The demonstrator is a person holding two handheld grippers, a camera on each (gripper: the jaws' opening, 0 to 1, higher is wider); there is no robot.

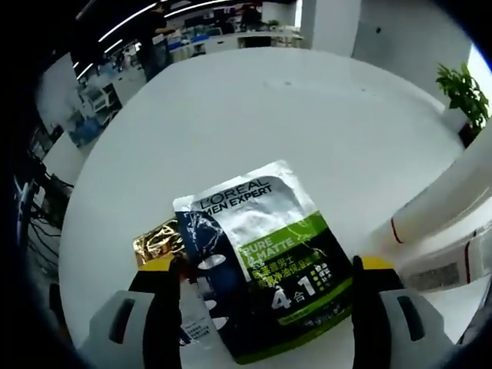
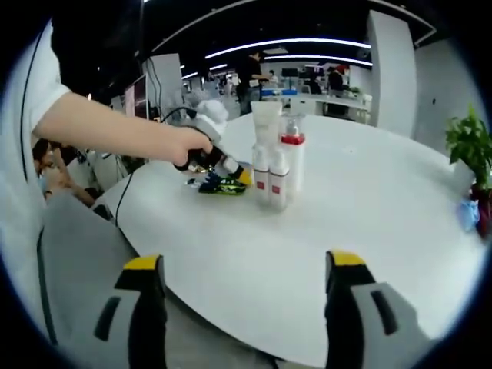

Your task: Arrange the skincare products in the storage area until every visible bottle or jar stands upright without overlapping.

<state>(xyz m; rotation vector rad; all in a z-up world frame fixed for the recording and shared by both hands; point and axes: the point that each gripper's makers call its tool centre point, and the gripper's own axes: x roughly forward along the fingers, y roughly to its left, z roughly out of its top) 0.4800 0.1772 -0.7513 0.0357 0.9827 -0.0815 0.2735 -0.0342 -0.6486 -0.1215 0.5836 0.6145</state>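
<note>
We see the flat silver, black and green L'Oreal Men Expert sachet (image 1: 265, 265) lying on the round white table (image 1: 307, 115), between our left gripper (image 1: 267, 288)'s open jaws, overlapping a crinkled gold foil packet (image 1: 157, 242). In the right gripper view, white bottles (image 2: 277, 157) stand upright mid-table; right gripper (image 2: 244, 288) hangs open, holding nothing.

White short sleeve (image 2: 38, 81), grey trousers (image 2: 73, 254)
</note>
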